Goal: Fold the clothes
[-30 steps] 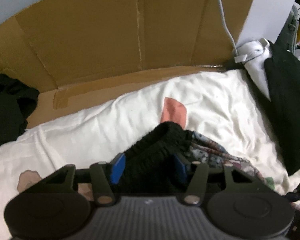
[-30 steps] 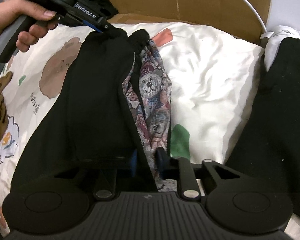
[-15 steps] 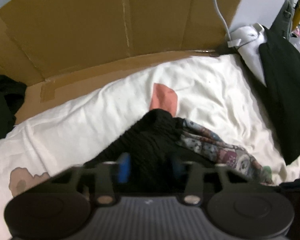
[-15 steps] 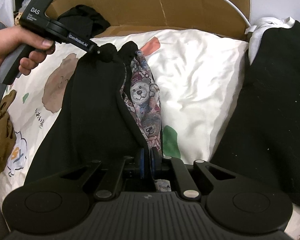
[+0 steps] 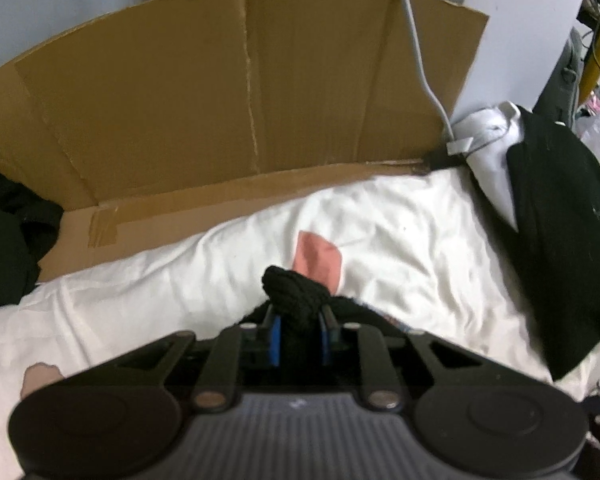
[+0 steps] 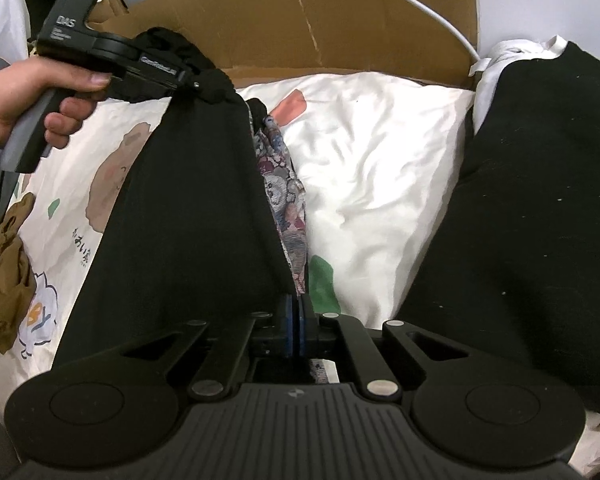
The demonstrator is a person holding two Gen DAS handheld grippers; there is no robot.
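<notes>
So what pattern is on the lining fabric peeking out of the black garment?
A teddy-bear print lining in muted pinks, greys and blues, clearest in the right wrist view.

Brown cardboard sheet propped across the top of the frame, white cable trailing down its right side, white cartoon-printed bedsheet below, crumpled brown cloth at left edge.
</notes>
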